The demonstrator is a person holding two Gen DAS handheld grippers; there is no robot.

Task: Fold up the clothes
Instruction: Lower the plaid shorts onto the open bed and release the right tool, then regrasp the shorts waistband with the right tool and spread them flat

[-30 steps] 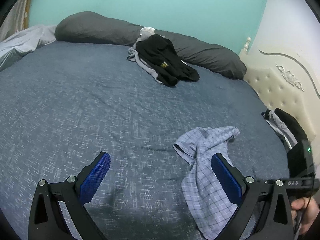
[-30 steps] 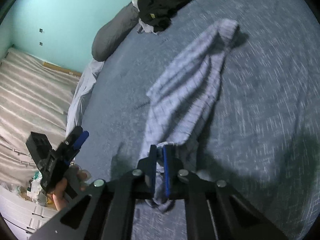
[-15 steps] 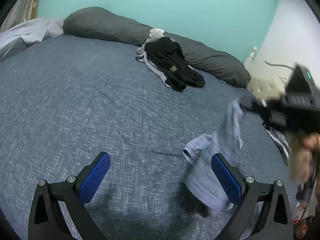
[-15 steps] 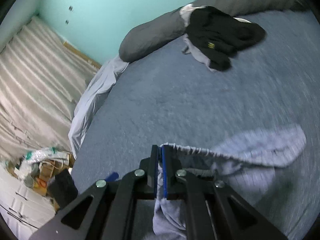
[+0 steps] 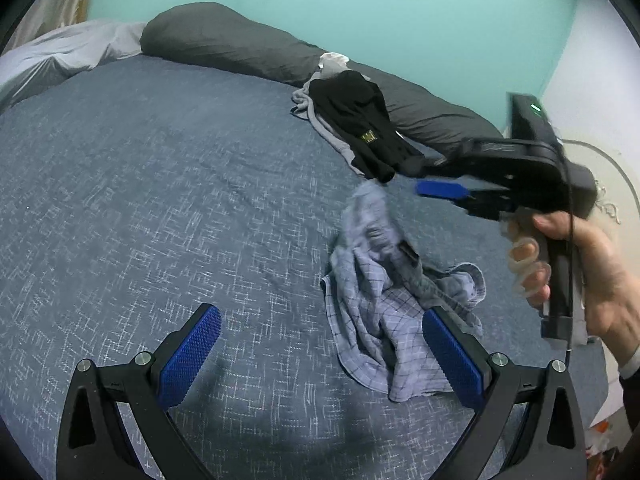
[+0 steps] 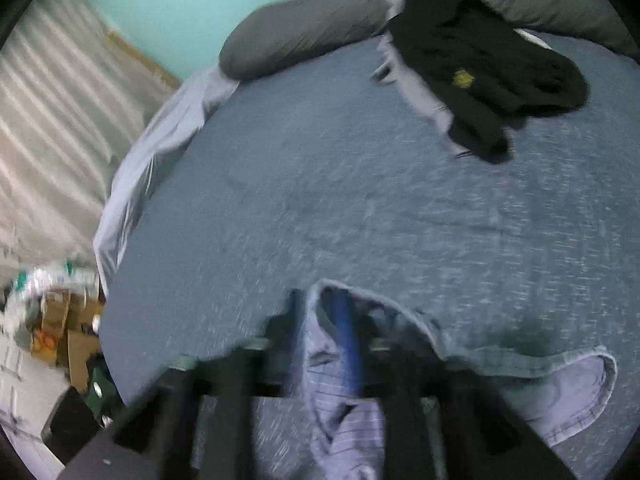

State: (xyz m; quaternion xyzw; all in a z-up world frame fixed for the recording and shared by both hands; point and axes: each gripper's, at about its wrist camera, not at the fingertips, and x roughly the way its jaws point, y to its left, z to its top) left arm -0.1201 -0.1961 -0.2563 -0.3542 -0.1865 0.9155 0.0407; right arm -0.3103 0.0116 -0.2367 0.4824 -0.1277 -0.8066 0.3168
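Here the right hand-held gripper (image 5: 430,180) is opening, releasing the checked blue garment (image 5: 394,316) crumpled on the bed (image 5: 160,200) at four o'clock. The left hand-held gripper (image 5: 320,356) is hovering open, empty. Next likely means spreading it flat.

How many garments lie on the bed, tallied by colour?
Blue checked garment: 1
Black garment: 1
Grey garment, mostly under the black one: 1
White piece at the pile's top, too hidden to identify: 1
Total: 4
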